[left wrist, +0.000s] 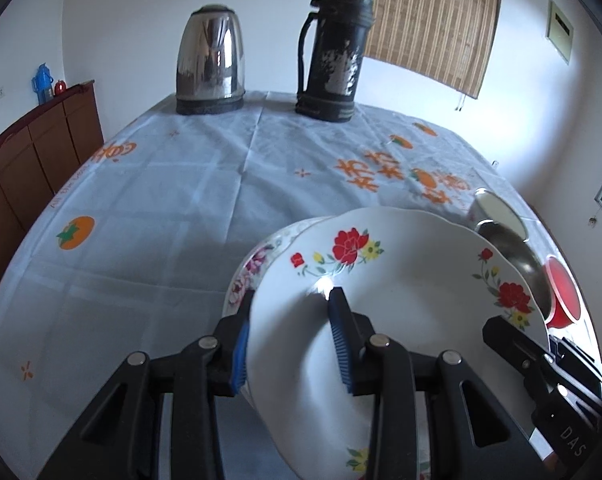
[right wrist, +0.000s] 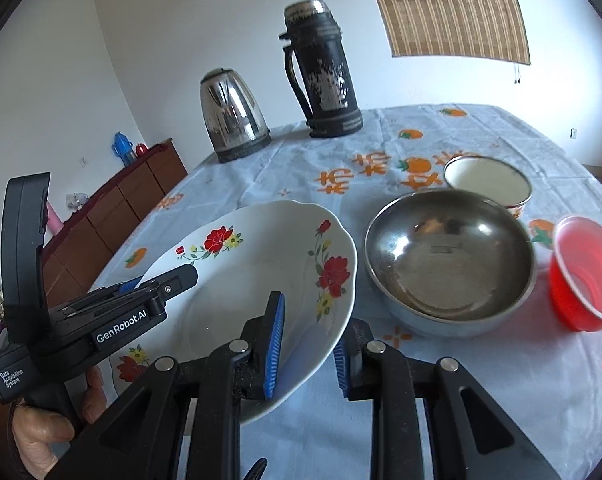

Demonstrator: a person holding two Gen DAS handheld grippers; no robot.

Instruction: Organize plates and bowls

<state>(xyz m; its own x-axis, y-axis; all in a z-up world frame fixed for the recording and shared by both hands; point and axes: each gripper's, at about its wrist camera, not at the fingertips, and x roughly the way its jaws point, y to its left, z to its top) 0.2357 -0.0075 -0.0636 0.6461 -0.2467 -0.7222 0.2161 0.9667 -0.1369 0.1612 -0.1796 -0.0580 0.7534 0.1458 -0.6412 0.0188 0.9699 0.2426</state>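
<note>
A: What's covering the table?
B: A pale tablecloth [right wrist: 481,380] with orange prints, kettle [right wrist: 234,116] and flask [right wrist: 325,80] standing by the white wall.
A: The grippers?
B: The left gripper [left wrist: 289,336] and right gripper [right wrist: 307,344] are each pinching the flowered plate [right wrist: 237,272] by its rim, beside the steel bowl [right wrist: 449,256].

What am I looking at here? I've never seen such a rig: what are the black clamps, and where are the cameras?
No robot: a person holds a hand-held gripper in each hand. Each picture comes from a fisheye camera on one gripper, looking along its jaws.

In the left wrist view, the left gripper clamps the rim of the plate with red flowers; a second plate shows beneath it.

In the right wrist view, the right gripper clamps the same plate's opposite rim, and the person's hand holds the other gripper.

On the tablecloth sit a steel bowl, a white bowl, a red cup, a kettle and a thermos.
</note>
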